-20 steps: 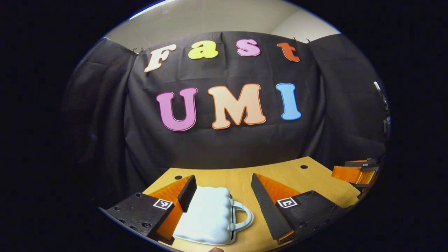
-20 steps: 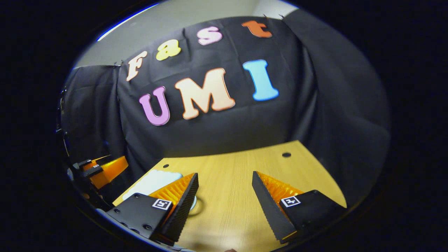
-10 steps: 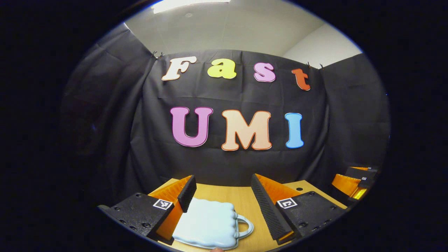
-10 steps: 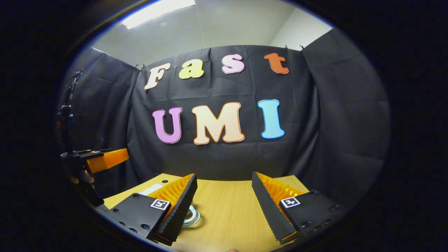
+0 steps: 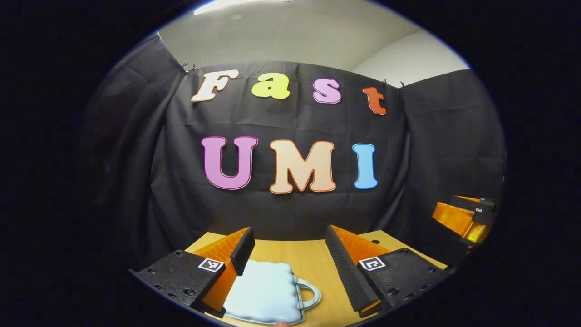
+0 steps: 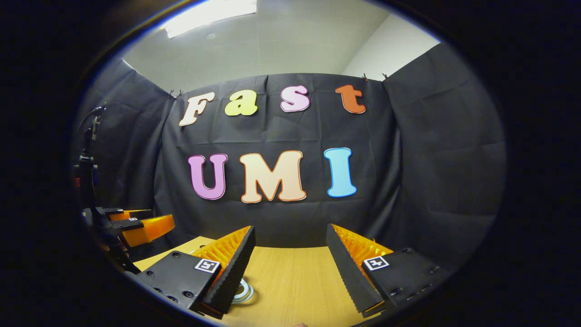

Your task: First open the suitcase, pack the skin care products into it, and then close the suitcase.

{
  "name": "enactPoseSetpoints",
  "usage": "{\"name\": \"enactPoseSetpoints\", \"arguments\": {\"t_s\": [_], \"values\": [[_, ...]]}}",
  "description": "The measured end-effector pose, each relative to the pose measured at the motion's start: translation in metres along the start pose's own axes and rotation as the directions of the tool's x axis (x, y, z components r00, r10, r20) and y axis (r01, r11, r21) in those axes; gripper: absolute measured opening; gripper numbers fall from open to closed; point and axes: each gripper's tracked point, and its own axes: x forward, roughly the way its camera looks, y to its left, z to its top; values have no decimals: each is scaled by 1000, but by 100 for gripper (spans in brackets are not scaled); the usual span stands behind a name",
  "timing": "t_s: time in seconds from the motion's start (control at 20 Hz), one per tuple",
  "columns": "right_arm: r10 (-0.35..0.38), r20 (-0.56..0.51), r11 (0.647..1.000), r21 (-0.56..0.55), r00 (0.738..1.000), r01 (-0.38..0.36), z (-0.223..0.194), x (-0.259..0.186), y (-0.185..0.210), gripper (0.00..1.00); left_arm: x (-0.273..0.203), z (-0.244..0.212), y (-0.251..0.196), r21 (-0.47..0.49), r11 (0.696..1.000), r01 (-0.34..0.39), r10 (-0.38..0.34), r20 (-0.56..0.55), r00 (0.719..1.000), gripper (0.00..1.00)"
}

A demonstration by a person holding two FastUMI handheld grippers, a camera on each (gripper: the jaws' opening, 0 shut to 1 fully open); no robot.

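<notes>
The wooden table (image 5: 313, 263) runs back to the black cloth wall (image 5: 290, 209), its far edge meeting the cloth, and bare wood lies open between the fingers in both views. On it lies the pale blue suitcase (image 5: 265, 293), closed and flat, its looped handle (image 5: 311, 295) pointing right; its near edge is cut off at the bottom of the left gripper view. The left hand-held gripper (image 5: 288, 263) is spread wide and grasps nothing, its left finger overlapping the suitcase's left side, contact unclear. The right hand-held gripper (image 6: 290, 263) is likewise released and empty above bare wood. A small ring-like shape (image 6: 242, 290) peeks beside its left finger, too hidden to identify.
</notes>
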Motion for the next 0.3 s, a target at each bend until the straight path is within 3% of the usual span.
{"name": "enactPoseSetpoints", "arguments": {"t_s": [0.3], "values": [[-7, 14, 1000, -11, 1000, 7, 6, 4, 1, 99, 10, 0, -11, 29, 999, 38, -37, -16, 999, 92]]}}
